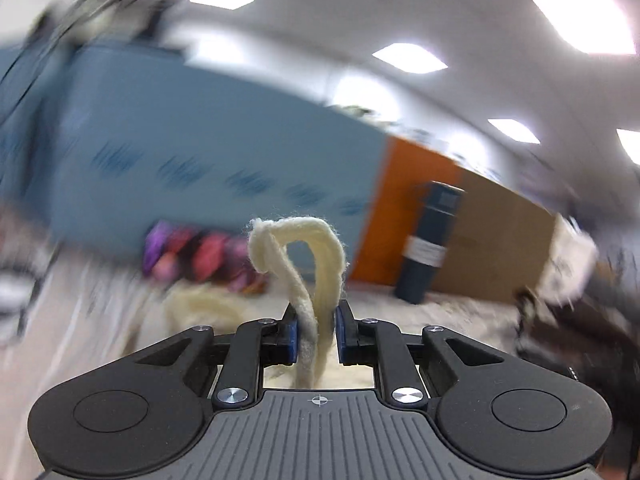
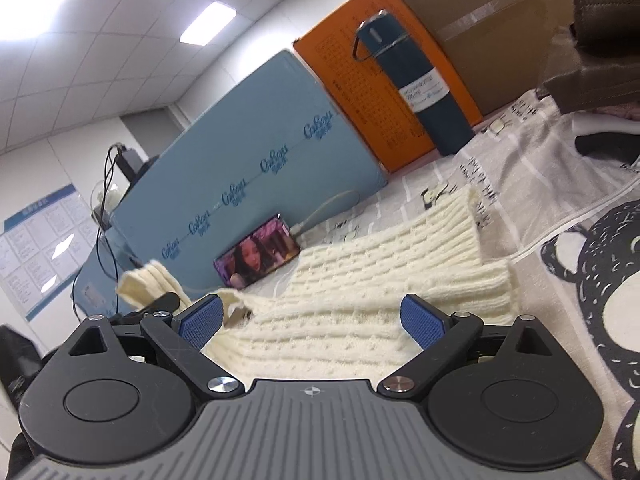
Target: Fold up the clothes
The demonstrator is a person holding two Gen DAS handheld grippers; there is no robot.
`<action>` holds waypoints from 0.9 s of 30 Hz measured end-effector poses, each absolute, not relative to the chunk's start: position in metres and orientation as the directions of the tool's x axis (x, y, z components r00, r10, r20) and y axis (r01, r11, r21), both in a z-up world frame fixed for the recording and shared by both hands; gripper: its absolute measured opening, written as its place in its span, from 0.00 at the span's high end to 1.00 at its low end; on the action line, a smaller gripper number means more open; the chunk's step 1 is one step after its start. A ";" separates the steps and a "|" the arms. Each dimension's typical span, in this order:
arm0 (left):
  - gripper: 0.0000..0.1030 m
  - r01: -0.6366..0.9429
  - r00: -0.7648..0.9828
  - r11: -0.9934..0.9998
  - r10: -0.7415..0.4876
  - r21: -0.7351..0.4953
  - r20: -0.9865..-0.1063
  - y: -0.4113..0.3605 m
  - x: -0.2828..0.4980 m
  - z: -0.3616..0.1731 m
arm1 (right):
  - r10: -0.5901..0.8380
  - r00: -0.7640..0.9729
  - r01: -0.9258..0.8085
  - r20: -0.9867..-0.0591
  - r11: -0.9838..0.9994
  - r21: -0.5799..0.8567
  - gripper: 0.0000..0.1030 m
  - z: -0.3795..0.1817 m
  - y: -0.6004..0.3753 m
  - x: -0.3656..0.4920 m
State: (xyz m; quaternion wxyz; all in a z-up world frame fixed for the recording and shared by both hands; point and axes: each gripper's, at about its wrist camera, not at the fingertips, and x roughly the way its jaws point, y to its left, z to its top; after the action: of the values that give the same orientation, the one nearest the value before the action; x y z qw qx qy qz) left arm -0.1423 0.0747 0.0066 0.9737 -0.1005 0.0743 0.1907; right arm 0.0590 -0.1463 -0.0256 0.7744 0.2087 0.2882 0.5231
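Note:
A cream knitted sweater (image 2: 344, 280) lies spread on the patterned sheet (image 2: 540, 184), ribbed cuffs toward the right. My left gripper (image 1: 316, 332) is shut on a folded edge of the cream sweater (image 1: 304, 264), which loops up above the blue pads; this view is motion-blurred. In the right wrist view the left gripper (image 2: 160, 300) shows at the left with a ribbed piece of sweater sticking up from it. My right gripper (image 2: 312, 320) is open, its blue pads (image 2: 200, 320) wide apart over the sweater's near part, holding nothing.
A light blue box (image 2: 248, 168), an orange box (image 2: 380, 80) and a brown carton (image 2: 500, 20) stand along the back. A dark blue bottle (image 2: 420, 80) stands before the orange box. A phone (image 2: 260, 256) with a lit screen leans on the blue box. Dark clothes (image 2: 600, 48) lie at right.

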 end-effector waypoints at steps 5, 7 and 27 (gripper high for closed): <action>0.84 -0.248 0.947 0.955 0.274 0.161 -0.167 0.015 -0.123 0.005 | 0.919 0.354 -0.666 -0.171 0.376 0.644 0.07 -0.024 -0.159 0.061; 0.83 -0.186 0.948 0.950 0.241 0.252 -0.207 -0.001 -0.114 -0.003 | 0.913 0.376 -0.659 -0.160 0.384 0.647 0.07 -0.023 -0.162 0.062; 0.16 0.009 0.950 0.999 0.002 0.034 -0.313 0.012 -0.144 -0.003 | 0.926 0.351 -0.752 -0.142 0.369 0.546 0.04 -0.018 -0.155 0.049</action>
State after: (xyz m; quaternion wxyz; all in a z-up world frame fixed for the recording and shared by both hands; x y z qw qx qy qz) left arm -0.1436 0.0116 -0.0027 0.9872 0.0176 0.1585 -0.0017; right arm 0.0487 -0.1554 -0.0184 0.7976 0.1978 0.2194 0.5259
